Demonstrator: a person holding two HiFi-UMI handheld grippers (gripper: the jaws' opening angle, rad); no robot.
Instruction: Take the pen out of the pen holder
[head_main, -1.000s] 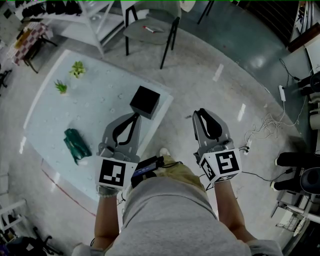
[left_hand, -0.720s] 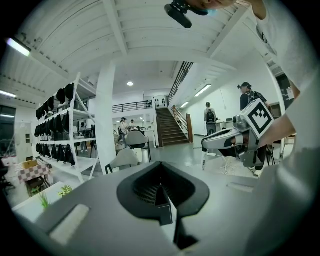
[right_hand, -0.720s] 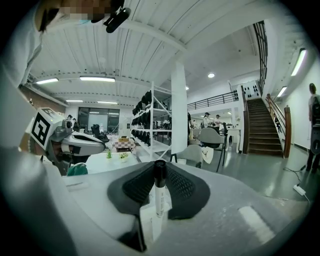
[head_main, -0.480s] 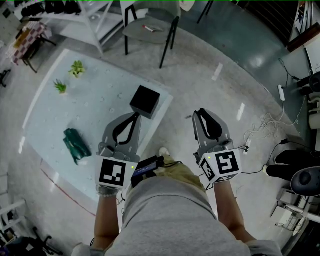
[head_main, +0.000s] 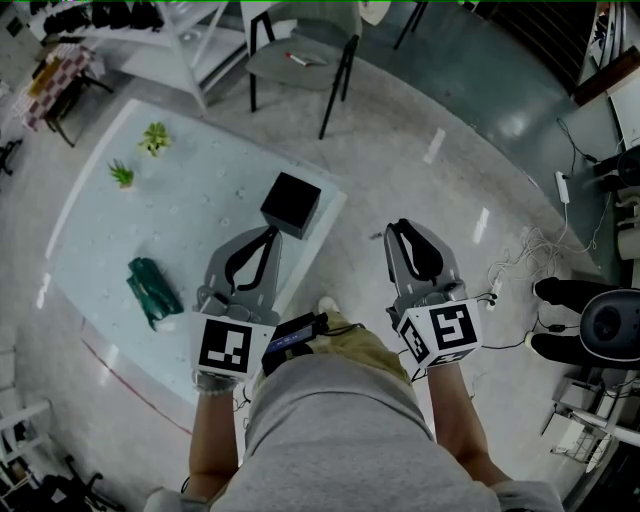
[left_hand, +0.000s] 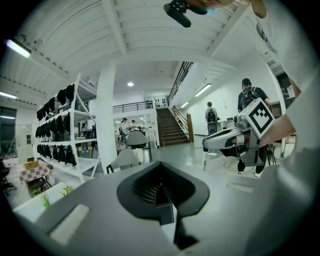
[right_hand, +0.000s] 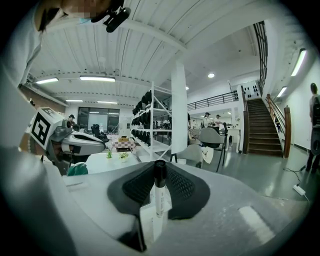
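Black-capped and white-barrelled, the pen (right_hand: 159, 192) stands upright, clamped between the jaws of my right gripper (head_main: 402, 228). It is held over the floor, apart from the black pen holder (head_main: 291, 203) at the corner of the pale table (head_main: 200, 190). My left gripper (head_main: 272, 232), jaws pressed together on nothing, hovers apparently just short of that holder.

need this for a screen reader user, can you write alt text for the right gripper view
A pen with a black cap stands upright, clamped between the jaws of the right gripper. The left gripper is at the left, by a white table with small plants. Behind are shelves, a chair and stairs.
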